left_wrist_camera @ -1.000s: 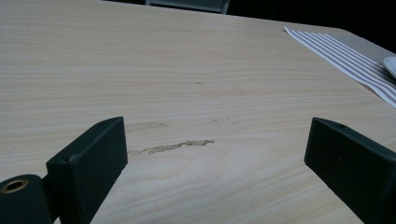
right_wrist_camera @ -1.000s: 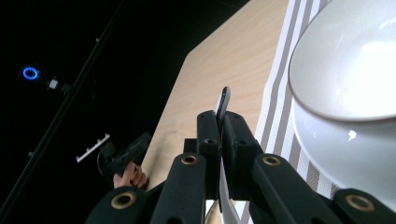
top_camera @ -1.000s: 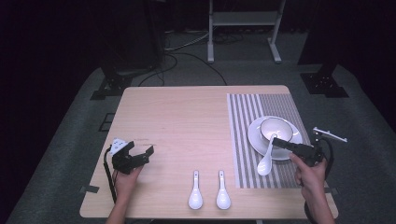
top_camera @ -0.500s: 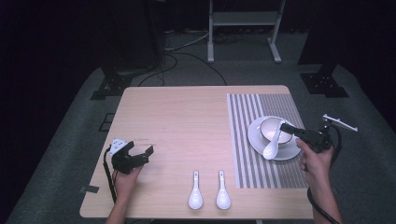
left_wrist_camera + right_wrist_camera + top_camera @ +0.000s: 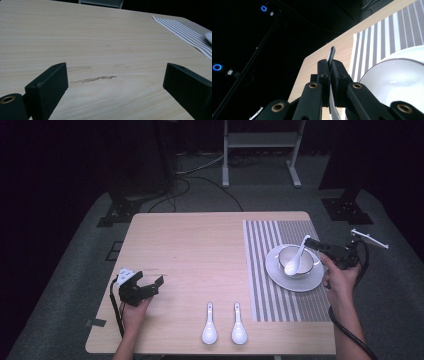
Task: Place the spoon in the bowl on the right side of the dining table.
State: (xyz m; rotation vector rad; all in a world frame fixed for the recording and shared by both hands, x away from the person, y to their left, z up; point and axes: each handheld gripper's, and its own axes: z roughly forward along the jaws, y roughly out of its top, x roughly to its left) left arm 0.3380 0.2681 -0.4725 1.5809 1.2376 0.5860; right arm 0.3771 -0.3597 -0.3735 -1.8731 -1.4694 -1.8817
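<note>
A white spoon (image 5: pixel 296 259) slants down into the white bowl (image 5: pixel 311 265), its scoop end inside. The bowl stands on a white plate (image 5: pixel 280 279) on the striped placemat (image 5: pixel 260 270). My right gripper (image 5: pixel 311 243) is just right of the bowl, shut on the spoon's handle. In the right gripper view the jaws (image 5: pixel 330 66) pinch the thin handle (image 5: pixel 332 53), with the bowl's rim (image 5: pixel 402 62) at the right. My left gripper (image 5: pixel 150 281) rests open at the table's front left. Its jaws (image 5: pixel 115 75) stand wide over bare wood.
Two more white spoons (image 5: pixel 209 326) (image 5: pixel 238 326) lie side by side near the table's front edge, handles pointing away. The wooden table (image 5: pixel 200 255) has bare room in its middle and back left. The placemat's corner (image 5: pixel 185 31) lies far off in the left gripper view.
My right gripper has carried the spoon up and away from the mat in front of the plate, and the scoop now sits in the bowl. The left gripper has stayed put.
</note>
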